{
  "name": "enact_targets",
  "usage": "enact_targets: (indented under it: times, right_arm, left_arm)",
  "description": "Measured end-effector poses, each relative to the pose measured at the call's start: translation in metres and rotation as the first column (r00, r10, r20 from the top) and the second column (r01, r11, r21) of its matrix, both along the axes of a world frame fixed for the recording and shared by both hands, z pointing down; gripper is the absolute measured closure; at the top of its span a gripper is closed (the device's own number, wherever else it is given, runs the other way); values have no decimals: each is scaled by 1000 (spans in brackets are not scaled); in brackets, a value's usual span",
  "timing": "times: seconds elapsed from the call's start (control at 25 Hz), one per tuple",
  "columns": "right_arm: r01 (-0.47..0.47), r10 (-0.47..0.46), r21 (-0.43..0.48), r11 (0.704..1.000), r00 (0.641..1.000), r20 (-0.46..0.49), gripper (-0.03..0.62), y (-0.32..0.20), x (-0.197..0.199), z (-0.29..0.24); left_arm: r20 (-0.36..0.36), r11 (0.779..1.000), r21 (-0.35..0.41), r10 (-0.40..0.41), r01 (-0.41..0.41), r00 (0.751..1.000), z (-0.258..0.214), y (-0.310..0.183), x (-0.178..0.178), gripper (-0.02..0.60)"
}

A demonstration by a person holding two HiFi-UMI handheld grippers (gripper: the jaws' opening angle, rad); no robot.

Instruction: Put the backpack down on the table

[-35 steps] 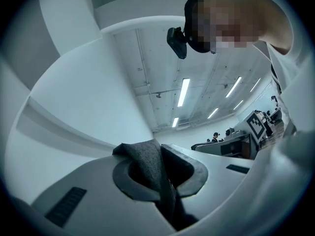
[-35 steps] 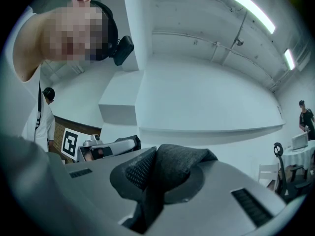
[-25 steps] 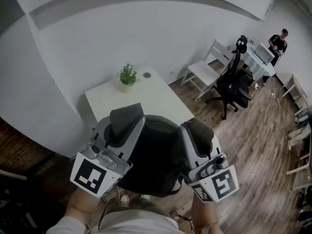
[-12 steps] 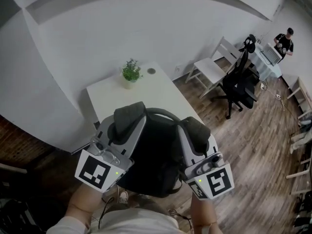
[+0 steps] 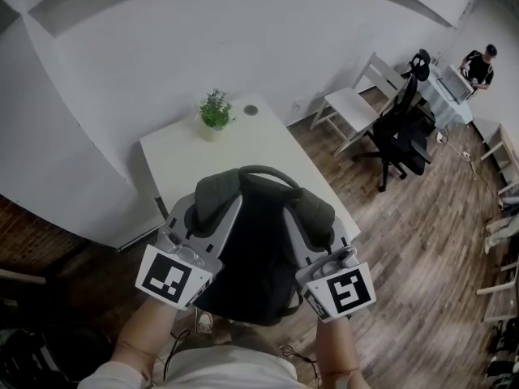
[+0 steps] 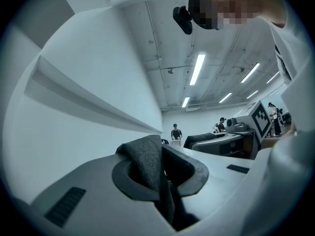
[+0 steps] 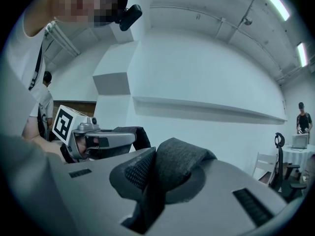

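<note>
A black backpack [image 5: 255,258] hangs between my two grippers, over the near edge of the white table [image 5: 186,156]. My left gripper [image 5: 217,191] is shut on the backpack's left shoulder strap [image 6: 150,168], dark padded fabric pinched between its jaws. Over on the other side, my right gripper [image 5: 316,207] is shut on the right shoulder strap [image 7: 172,168]. The carry handle [image 5: 263,173] arches between the two grippers. The backpack's lower part is hidden behind the grippers and my arms.
A small potted plant [image 5: 214,113] and a round grommet [image 5: 250,110] sit at the table's far end by the white wall. A white chair [image 5: 357,104] and a black office chair [image 5: 401,132] stand to the right on the wooden floor. A person [image 5: 482,63] is far right.
Both grippers have sunk with the backpack and carried it forward over the table's near end. The grip on both straps has not changed.
</note>
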State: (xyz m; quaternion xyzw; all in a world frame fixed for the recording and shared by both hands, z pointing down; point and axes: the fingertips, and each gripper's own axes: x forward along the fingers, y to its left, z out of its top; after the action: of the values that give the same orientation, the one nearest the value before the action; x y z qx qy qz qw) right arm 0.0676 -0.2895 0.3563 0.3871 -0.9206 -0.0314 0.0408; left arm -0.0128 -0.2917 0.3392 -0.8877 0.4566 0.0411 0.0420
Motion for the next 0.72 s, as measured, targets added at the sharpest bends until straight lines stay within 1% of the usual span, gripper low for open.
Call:
enact_targets:
  times: [0.16, 0.44, 0.6, 0.72]
  right_arm:
    - [-3, 1, -36, 999, 999, -53, 537, -7, 2, 20]
    - [-2, -10, -114, 993, 995, -97, 537, -16, 5, 53]
    - [-2, -21, -166, 986, 991, -136, 536, -19, 11, 76]
    - [-9, -27, -208, 978, 985, -168, 533, -20, 13, 94]
  left_arm:
    - [26, 999, -43, -12, 13, 1000, 18, -9, 3, 532]
    - [61, 994, -108, -14, 21, 998, 51, -21, 11, 531]
    - [82, 987, -158, -14, 26, 997, 72, -26, 16, 523]
    - [102, 979, -199, -21, 41, 995, 89, -29, 16, 503]
